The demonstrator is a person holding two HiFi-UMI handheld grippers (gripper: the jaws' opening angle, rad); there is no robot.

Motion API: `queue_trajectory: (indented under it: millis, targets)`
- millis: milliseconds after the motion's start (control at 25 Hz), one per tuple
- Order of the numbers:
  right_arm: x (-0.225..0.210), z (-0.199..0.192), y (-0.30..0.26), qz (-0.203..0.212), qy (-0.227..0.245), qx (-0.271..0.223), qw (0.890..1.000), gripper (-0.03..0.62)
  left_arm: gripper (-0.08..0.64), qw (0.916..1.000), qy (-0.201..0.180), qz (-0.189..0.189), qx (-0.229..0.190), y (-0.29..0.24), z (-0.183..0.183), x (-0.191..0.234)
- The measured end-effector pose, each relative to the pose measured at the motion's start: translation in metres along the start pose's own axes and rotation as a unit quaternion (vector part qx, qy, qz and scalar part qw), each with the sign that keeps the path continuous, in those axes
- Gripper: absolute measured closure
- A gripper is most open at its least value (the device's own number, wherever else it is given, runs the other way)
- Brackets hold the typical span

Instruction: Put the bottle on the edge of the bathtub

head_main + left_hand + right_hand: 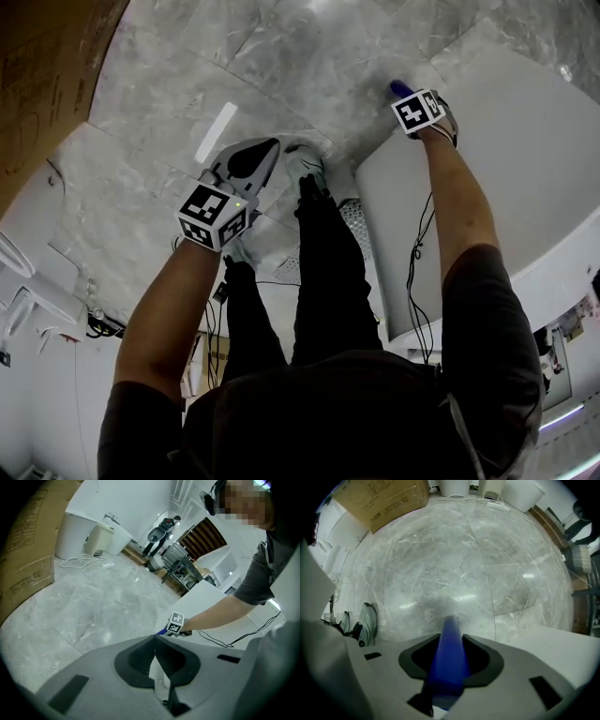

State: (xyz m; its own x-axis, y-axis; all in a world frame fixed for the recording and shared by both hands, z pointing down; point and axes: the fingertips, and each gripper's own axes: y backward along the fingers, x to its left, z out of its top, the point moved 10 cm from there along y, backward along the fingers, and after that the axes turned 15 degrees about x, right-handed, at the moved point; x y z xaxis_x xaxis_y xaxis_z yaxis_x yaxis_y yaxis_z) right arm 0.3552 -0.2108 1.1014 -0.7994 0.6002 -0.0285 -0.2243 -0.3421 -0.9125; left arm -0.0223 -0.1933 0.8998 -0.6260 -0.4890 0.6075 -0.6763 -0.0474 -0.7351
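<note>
A blue bottle [449,658] sticks out between the jaws of my right gripper [451,641], which is shut on it and points down at the grey marble floor. In the head view the bottle's blue tip [400,89] shows just past the right gripper [407,96], at the far corner of the white bathtub edge [506,169]. The tub's white rim [553,644] lies right of the bottle. My left gripper [272,146] hangs over the floor to the left, its jaws closed tip to tip [154,638] with nothing in them. From the left gripper view, the right gripper [177,624] is seen beside the tub [201,597].
A cardboard box [47,75] stands at the far left. The person's shoes [305,164] and dark-trousered legs are between the grippers. A cable [417,244] hangs along the right arm. A white toilet [75,531] and cords lie across the room.
</note>
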Motion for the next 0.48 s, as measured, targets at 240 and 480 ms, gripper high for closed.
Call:
queue_trajectory:
  millis: [240,480]
  targets:
    - [0.0019,0.0072,-0.0097,-0.012,0.008,0.007,1.000,0.454,0.555,1.0000,-0.003,-0.004,0.008,-0.0119,-0.0041,0.0003]
    - [0.0036,0.0051,-0.0105,-0.008,0.012,0.002,1.000,0.449,0.555,0.9999,0.013,0.006,0.002,-0.0057,-0.0086,0.0049]
